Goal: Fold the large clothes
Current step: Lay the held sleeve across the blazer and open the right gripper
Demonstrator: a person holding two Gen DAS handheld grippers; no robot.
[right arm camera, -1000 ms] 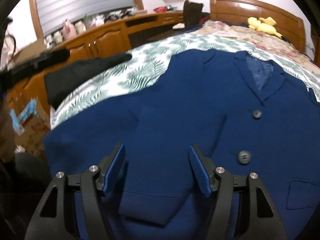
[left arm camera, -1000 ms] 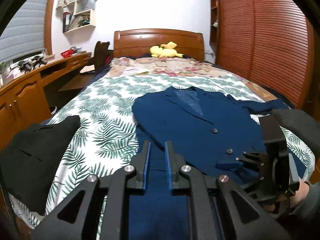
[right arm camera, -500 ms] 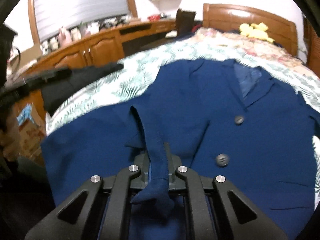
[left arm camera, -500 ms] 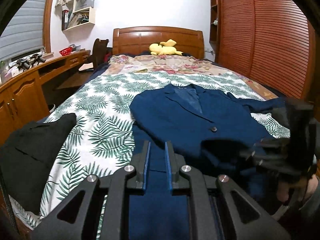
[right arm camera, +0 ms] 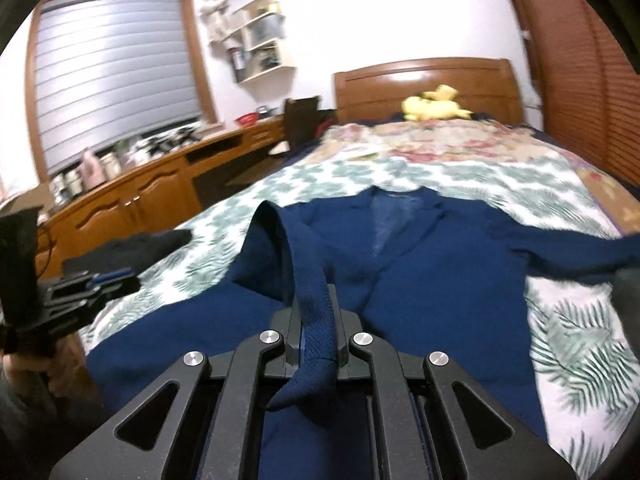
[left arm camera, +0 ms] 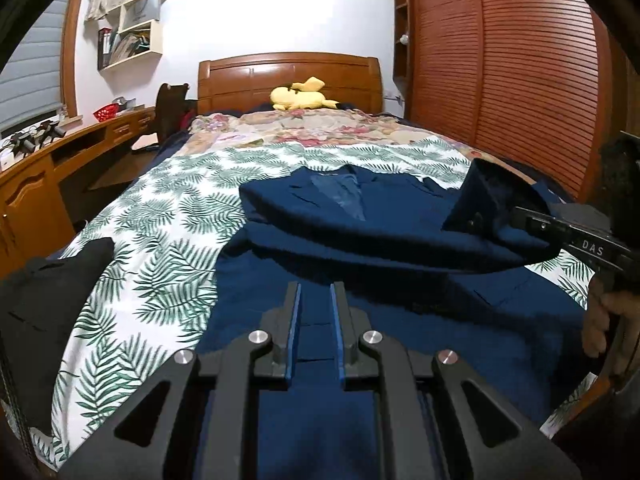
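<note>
- Bottom centre of the right wrist view: the right gripper (right arm camera: 316, 332), jaws pinched tight on a rope-like fold of the blue jacket (right arm camera: 420, 280); the cloth runs up between the fingers and a loose end hangs out below them, toward the camera; the gathered fold rises to a hump at centre frame
- Bottom centre of the left wrist view: the left gripper (left arm camera: 315, 320), jaws narrow and clamped on the jacket's near hem; blue cloth fills the gap and spreads under the fingers
- Middle of both frames: the jacket lies face up on the leaf-print bedspread (left arm camera: 160, 272); in the left wrist view its lifted part drapes across to the right edge, where the right gripper holds it
- Left edge: a black garment (left arm camera: 44, 304) lying on the bedspread
- Far: a floral cover (left arm camera: 320, 132), a yellow plush toy (left arm camera: 300, 98), the wooden headboard (left arm camera: 288, 76)
</note>
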